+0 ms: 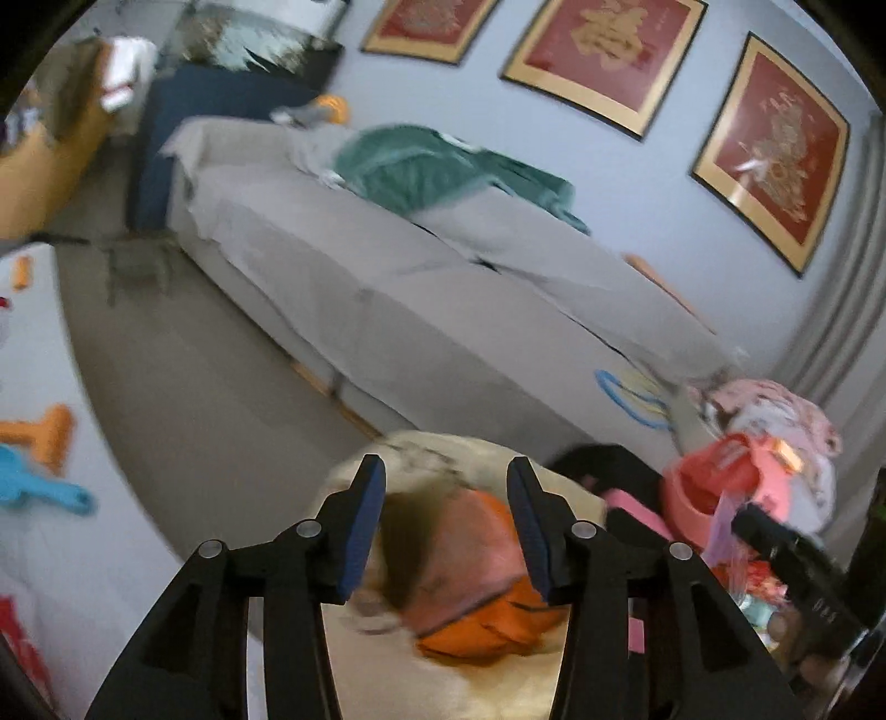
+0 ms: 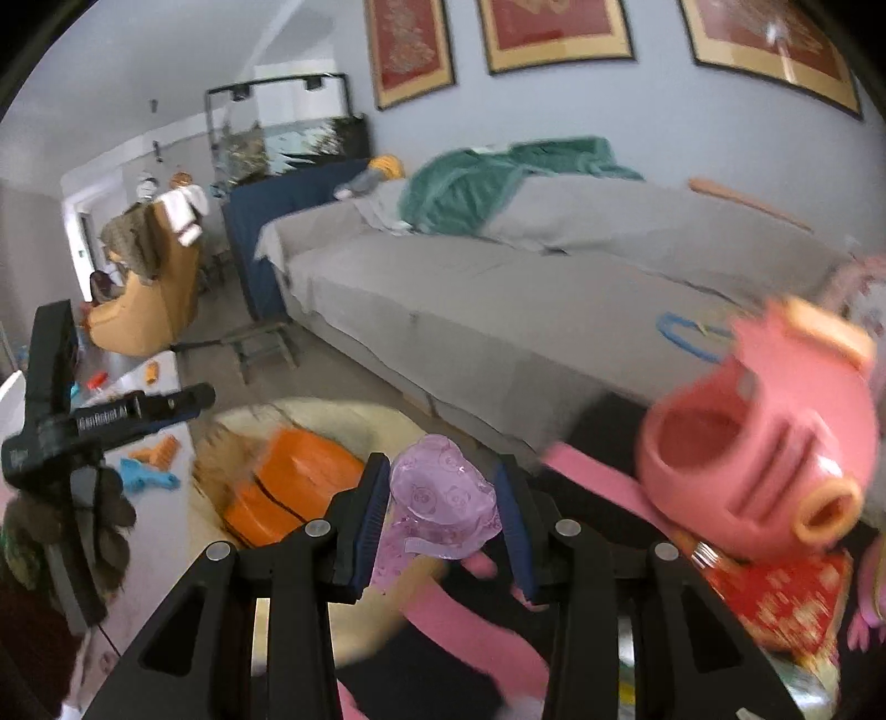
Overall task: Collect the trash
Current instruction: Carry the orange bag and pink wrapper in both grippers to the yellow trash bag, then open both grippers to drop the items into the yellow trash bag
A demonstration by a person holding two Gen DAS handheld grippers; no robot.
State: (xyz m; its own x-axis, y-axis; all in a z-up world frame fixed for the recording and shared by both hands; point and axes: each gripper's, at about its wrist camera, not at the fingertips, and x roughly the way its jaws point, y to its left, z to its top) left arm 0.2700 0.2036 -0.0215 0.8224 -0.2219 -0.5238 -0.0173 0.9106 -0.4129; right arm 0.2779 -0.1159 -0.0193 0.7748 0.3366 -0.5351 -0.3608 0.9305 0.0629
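My left gripper [image 1: 446, 482] has its jaws open, and nothing is pressed between the blue pads [image 1: 368, 520]; below the gap I see a cream-coloured bag [image 1: 498, 687] with an orange wrapper [image 1: 498, 626] lying inside it, a little blurred. My right gripper [image 2: 440, 482] is closed on a purple plastic cup [image 2: 437, 498] with small panda prints, which is the piece of trash I hold now; both pads touch its sides and it sits between them, above a pink strip [image 2: 587, 471] and a dark surface. From the right wrist view the cream bag is to the left of the cup, with the orange wrapper [image 2: 299, 482] in it, and the left gripper [image 2: 183, 401] hangs above the bag's left side. To the right of the cup there is a pink pig-shaped toy [image 2: 758, 448], near the lens and blurred, and under it a red box with gold pattern [image 2: 786, 598]. Behind everything stands a long grey sofa [image 2: 498, 310] with a green blanket [image 2: 487, 183] on it, and three red framed pictures [image 2: 554, 27] hang on the wall. On the white floor mat [image 1: 33, 360] to the left lie some orange and blue toys [image 1: 39, 459]
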